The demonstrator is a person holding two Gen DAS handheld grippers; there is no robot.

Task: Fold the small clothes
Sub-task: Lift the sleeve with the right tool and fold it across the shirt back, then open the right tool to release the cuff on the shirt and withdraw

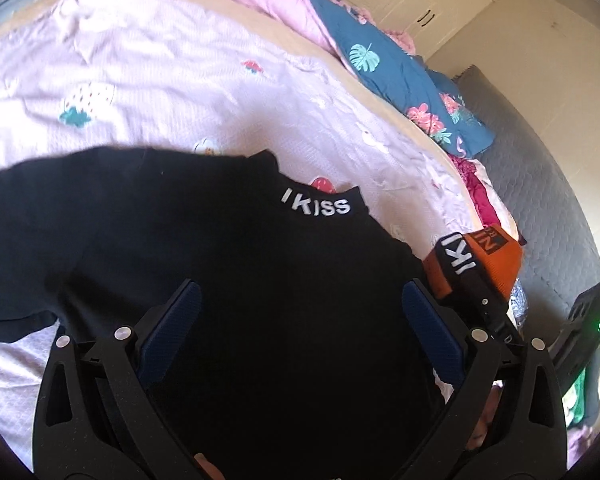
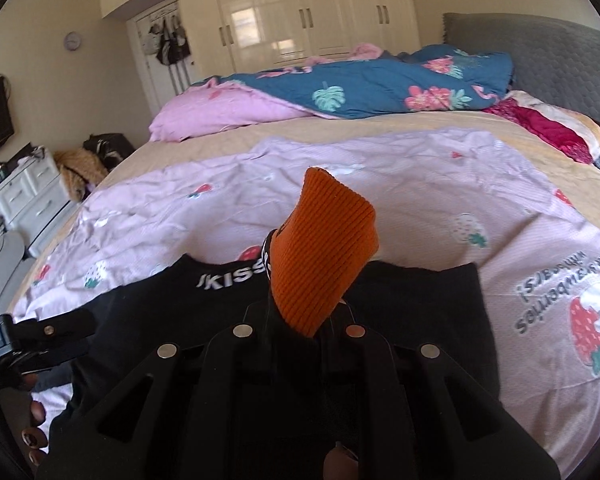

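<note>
A black top (image 1: 228, 264) with white "IKISS" lettering on its collar (image 1: 320, 204) lies flat on the pink strawberry sheet (image 1: 148, 80). My left gripper (image 1: 300, 286) hovers over its middle, open, with the blue pads (image 1: 172, 320) wide apart and the black cloth spread beneath them. My right gripper (image 2: 308, 316) is shut on the top's orange ribbed cuff (image 2: 324, 248), which stands up from its jaws above the black top (image 2: 420, 312). In the left wrist view the cuff (image 1: 496, 264) and right gripper (image 1: 480, 300) are at the top's right edge.
A blue floral quilt (image 2: 380, 84) and pink quilt (image 2: 220, 112) are bunched at the far side of the bed. A red blanket (image 2: 556, 128) lies by the grey headboard (image 2: 540, 56). White drawers (image 2: 28, 196) stand left of the bed; a hand (image 2: 32, 436) shows at lower left.
</note>
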